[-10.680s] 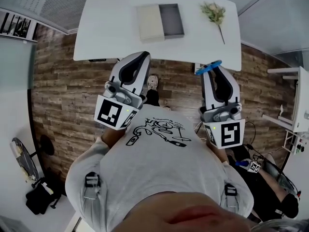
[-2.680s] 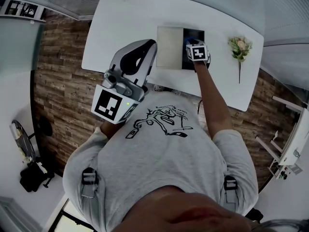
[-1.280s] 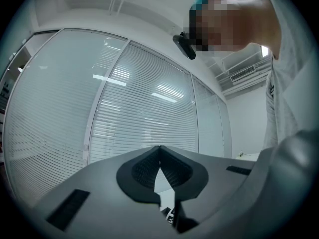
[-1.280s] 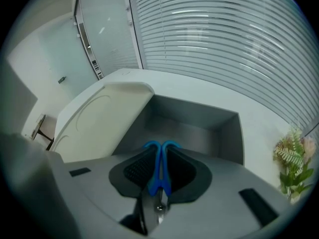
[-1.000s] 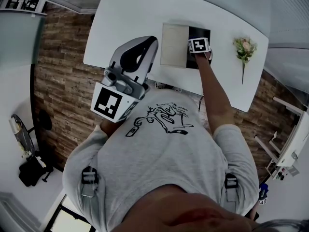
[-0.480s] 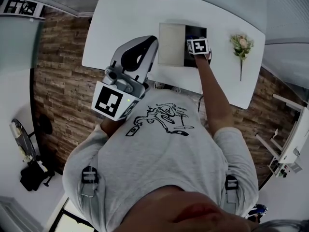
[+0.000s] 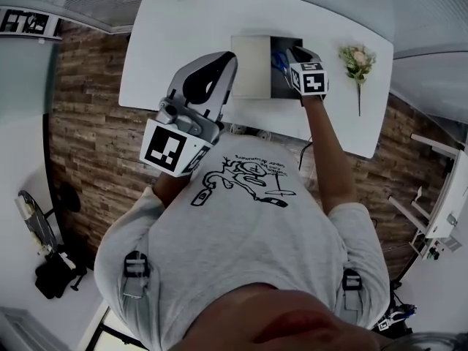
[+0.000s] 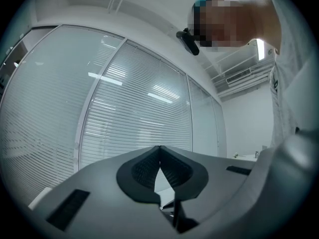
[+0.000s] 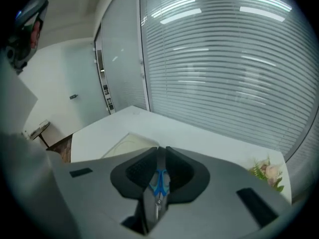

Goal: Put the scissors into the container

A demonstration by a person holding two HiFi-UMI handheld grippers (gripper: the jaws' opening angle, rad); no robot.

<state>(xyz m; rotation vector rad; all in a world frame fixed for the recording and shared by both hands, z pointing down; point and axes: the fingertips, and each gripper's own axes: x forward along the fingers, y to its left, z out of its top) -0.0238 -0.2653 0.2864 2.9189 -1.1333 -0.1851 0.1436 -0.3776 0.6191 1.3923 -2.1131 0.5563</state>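
The table (image 7: 183,35) is showing plain white in the upper middle of the head view. The container (image 7: 281,88) on it is looking dark grey inside, and the lid (image 7: 251,66) at its left is showing pale cream. The scissors (image 9: 159,182) are showing bright blue handles and silvery blades at the lower centre of the right gripper view. The flower (image 7: 357,55) at the upper right is showing pink petals over green leaves. The floor (image 7: 88,123) is running in brown wood-grain planks. The left gripper (image 7: 231,58) is showing light grey with black padding and a black-and-white square marker. The shirt (image 7: 241,254) is showing grey with a black line drawing.
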